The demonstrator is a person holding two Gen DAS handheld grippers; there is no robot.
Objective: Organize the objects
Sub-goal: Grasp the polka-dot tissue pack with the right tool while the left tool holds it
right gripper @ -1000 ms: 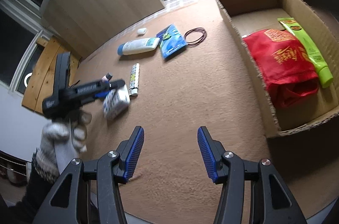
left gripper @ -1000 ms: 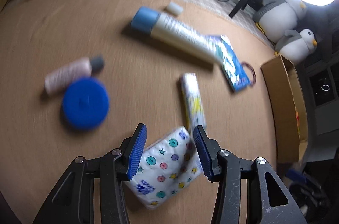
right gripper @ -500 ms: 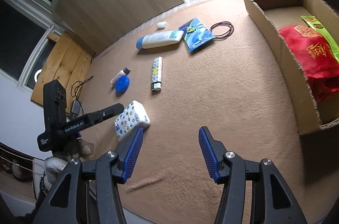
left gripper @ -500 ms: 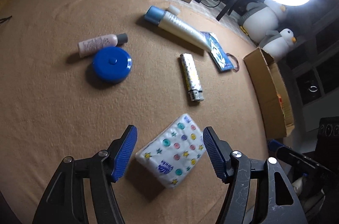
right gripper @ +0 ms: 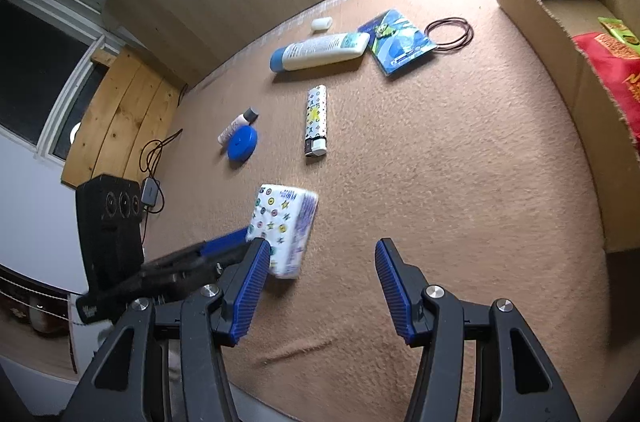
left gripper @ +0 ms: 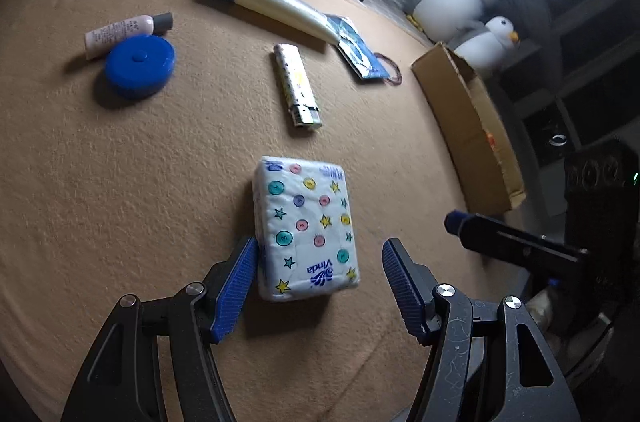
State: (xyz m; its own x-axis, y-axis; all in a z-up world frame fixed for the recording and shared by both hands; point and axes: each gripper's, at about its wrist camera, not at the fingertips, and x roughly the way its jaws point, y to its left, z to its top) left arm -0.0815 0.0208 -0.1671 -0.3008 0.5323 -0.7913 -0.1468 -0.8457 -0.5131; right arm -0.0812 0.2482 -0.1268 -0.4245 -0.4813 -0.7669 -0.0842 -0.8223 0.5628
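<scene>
The left gripper (left gripper: 318, 264) has just been opening; its jaws stand apart around the near end of the tissue pack (left gripper: 306, 232), which lies flat on the tan mat (left gripper: 120, 182). Only the right wrist view shows the cardboard box (right gripper: 532, 10) interior with its red bag (right gripper: 612, 74); the right gripper (right gripper: 322, 268) gapes, holding nothing.
</scene>
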